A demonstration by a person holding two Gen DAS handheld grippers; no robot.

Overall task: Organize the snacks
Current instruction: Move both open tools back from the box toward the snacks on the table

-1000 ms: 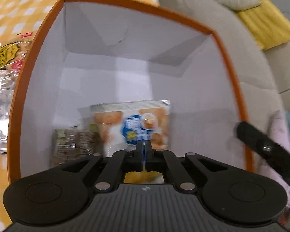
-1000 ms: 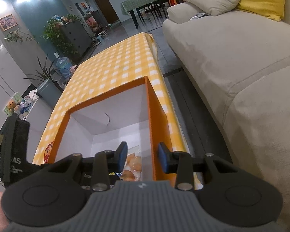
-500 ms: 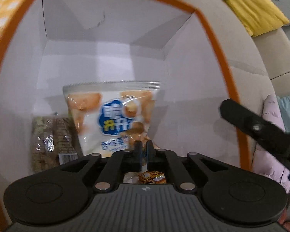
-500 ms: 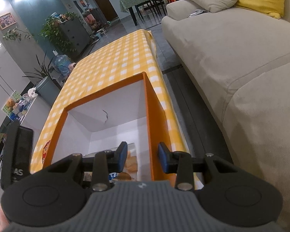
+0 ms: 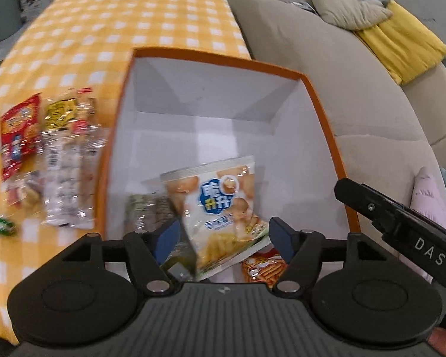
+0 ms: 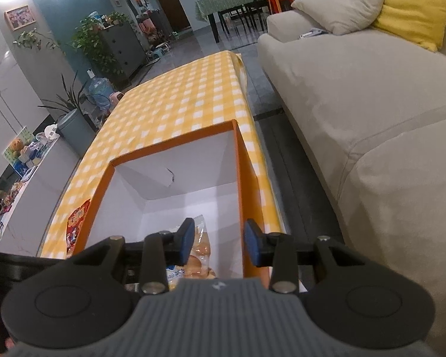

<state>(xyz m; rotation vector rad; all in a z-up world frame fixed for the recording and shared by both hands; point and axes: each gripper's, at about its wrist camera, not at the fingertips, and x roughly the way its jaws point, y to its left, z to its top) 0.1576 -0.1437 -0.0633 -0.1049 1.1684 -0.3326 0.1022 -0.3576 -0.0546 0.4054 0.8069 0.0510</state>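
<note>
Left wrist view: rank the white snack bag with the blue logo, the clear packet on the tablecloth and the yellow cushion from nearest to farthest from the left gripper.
1. White snack bag with the blue logo: inside the orange box, just beyond the left gripper and its open jaws.
2. Clear packet: on the tablecloth, left of the box.
3. Yellow cushion: on the sofa, upper right.

This is a home living room. A beige sofa with a yellow cushion runs beside a low table under a yellow checked cloth. Farther back stand a dining table with chairs, leafy houseplants, a grey drawer cabinet and what seems to be a framed picture.
</note>
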